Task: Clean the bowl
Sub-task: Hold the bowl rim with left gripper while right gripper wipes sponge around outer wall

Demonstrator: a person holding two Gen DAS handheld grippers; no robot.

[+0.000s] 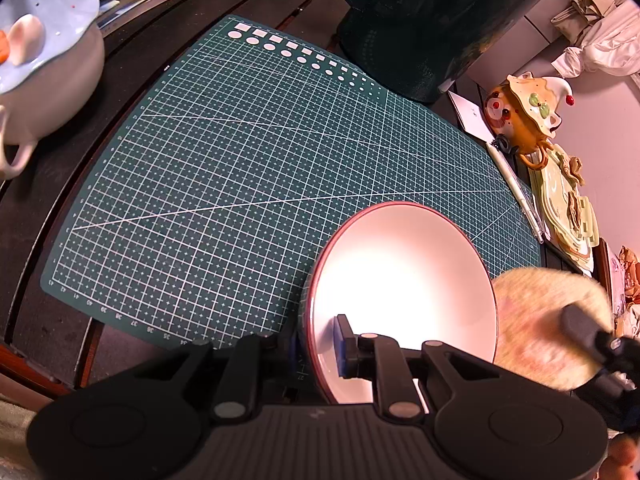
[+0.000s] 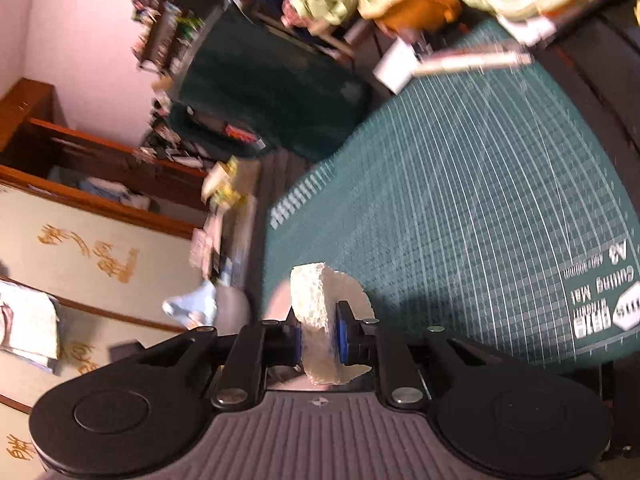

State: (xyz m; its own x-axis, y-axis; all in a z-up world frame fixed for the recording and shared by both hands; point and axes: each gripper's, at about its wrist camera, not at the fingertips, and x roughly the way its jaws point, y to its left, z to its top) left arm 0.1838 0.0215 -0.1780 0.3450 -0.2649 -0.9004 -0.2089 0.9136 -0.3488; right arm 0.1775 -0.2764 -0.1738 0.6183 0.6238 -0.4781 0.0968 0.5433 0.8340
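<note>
Left tongs (image 1: 320, 350): clenched on the near rim of the bowl (image 1: 400, 292), one blue pad inside the wall, the other outside; narrow gap, filled by the rim.
Right tongs (image 2: 318, 338): clamped on the sponge (image 2: 320, 320), both blue pads pressed into its sides; sponge squeezed thin between them, sticking out ahead and behind.
Bowl: one; white inside, red rim; tilted up on edge in the left tongs, inside facing ahead; over the near right corner of the mat (image 1: 240, 168).
Sponge, left view: pale blurred round shape just right of the bowl rim; contact with the rim cannot be told.
Mat: one, green, gridded; ahead and left of the left tongs; ahead and right of the right tongs.
Mat edges: far right corner under the dark pot (image 1: 432, 20); right edge beside a pen (image 1: 520, 196).
Pots: two lidded ones; pale blue pot (image 1: 44, 76) far left of the left tongs, orange pot (image 1: 520, 116) far right, both off the mat.
Open room: bare mat ahead of and left of the bowl; right side crowded.
Right view: heavily blurred beyond the tongs.
</note>
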